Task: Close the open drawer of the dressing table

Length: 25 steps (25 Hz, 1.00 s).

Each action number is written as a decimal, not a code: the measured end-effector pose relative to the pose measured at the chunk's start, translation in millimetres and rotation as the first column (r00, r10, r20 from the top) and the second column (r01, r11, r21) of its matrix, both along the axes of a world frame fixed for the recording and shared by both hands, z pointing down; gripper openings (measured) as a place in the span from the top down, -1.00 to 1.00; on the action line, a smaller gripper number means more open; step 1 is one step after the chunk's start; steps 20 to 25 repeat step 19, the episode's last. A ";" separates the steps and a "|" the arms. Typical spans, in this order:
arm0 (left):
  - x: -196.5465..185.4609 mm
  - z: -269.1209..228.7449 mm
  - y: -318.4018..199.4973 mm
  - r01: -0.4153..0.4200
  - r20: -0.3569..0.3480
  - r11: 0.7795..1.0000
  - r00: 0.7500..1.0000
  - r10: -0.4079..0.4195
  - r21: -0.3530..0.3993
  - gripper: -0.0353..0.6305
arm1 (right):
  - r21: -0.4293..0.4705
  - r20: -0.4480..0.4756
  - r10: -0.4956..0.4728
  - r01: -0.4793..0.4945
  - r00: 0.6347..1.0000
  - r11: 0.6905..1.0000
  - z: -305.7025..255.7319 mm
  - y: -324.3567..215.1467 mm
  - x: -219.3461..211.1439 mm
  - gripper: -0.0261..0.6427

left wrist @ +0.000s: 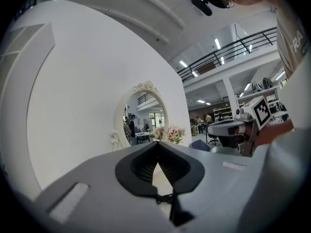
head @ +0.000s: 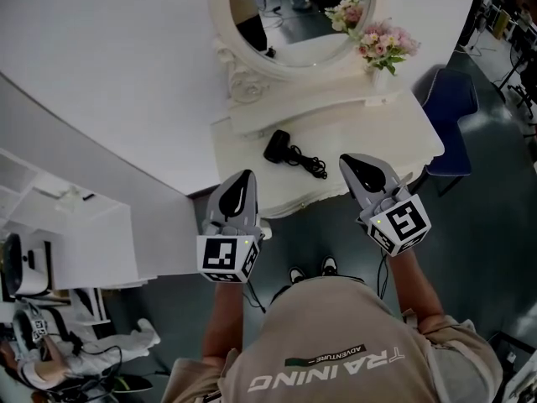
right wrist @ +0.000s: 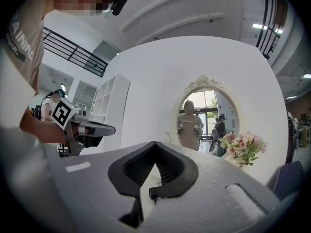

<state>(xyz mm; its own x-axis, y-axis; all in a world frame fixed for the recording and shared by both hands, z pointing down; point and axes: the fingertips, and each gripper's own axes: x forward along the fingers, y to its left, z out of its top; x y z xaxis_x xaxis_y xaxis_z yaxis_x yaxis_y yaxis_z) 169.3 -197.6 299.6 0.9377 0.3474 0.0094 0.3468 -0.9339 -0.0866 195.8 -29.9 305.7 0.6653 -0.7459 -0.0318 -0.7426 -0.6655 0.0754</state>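
Observation:
The white dressing table point(head: 369, 133) stands against the wall with an oval mirror point(head: 294, 15) on top. Its scalloped front edge point(head: 294, 204) shows between my two grippers; I cannot make out a drawer from here. My left gripper point(head: 245, 176) hovers over the table's front left corner, jaws shut and empty. My right gripper point(head: 349, 161) hovers over the front right part, also shut on nothing. In the left gripper view the fingertips point(left wrist: 158, 145) meet, and in the right gripper view the fingertips point(right wrist: 155, 145) meet too.
A black hair dryer point(head: 278, 145) with a coiled cord lies on the tabletop. A vase of pink flowers point(head: 384, 44) stands at the back right. A blue chair point(head: 449, 107) is right of the table, a white shelf unit point(head: 75, 233) left.

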 end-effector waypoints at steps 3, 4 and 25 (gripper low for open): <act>2.2 2.7 -2.2 -0.011 0.017 0.996 1.000 0.012 -0.087 0.84 | -0.007 0.011 -0.008 0.008 1.000 1.000 4.6 -3.7 0.4 0.92; 2.5 4.4 -2.7 -0.005 0.018 0.997 1.000 0.007 -0.079 0.84 | -0.008 0.014 -0.009 0.009 1.000 1.000 5.9 -4.4 0.3 0.92; 18.1 21.3 -6.2 -0.004 0.061 0.997 0.998 0.009 -0.083 0.84 | -0.024 0.037 -0.013 0.014 0.999 1.000 17.8 -12.5 15.7 0.92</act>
